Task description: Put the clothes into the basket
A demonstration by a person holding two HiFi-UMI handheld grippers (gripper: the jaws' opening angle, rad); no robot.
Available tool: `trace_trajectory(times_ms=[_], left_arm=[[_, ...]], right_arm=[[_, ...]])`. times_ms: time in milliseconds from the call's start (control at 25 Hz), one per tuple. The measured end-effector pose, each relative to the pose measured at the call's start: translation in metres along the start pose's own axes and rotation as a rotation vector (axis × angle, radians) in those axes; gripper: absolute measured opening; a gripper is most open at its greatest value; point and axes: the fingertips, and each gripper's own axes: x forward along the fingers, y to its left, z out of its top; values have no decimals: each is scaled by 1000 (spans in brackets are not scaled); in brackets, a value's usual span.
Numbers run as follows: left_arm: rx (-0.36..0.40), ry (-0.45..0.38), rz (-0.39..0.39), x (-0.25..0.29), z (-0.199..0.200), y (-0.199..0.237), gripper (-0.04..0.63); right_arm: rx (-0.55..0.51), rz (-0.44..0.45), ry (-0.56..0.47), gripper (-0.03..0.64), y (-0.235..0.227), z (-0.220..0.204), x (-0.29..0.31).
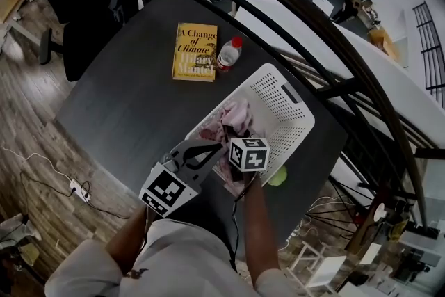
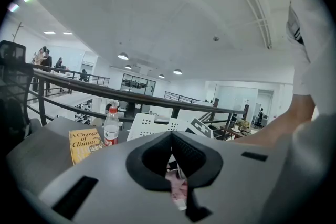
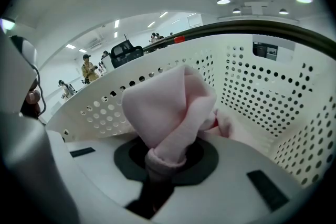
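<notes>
While the right gripper [image 3: 167,157] pinches a pink garment [image 3: 170,107] low inside the basket [image 3: 252,92] at the desk's [image 1: 118,108] near right edge, left gripper [image 2: 171,136] jaws pressed together, placing seems under way; next likely needs those jaws spread.

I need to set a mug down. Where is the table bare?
Bare: the wide table stretch left of the book and between the book and the basket. Crowded: the basket's near end, where clothes, the left gripper and the right gripper meet.
</notes>
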Motion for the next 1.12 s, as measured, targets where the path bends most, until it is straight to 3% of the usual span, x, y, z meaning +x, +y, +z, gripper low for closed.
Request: trace_trajectory(times_ms=[400,680,1120], left_arm=[[3,-13,-2,-5,2,0,5],[-1,-21,1,-11,3,-1,5],[7,-43,2,-19,10,-6,5]], right_arm=[[-21,-4,-12,61,-1,-1,0],[-73,-36,-27,210,-6,-1,-5],[-146,-61,-22,285,1,12,-27]])
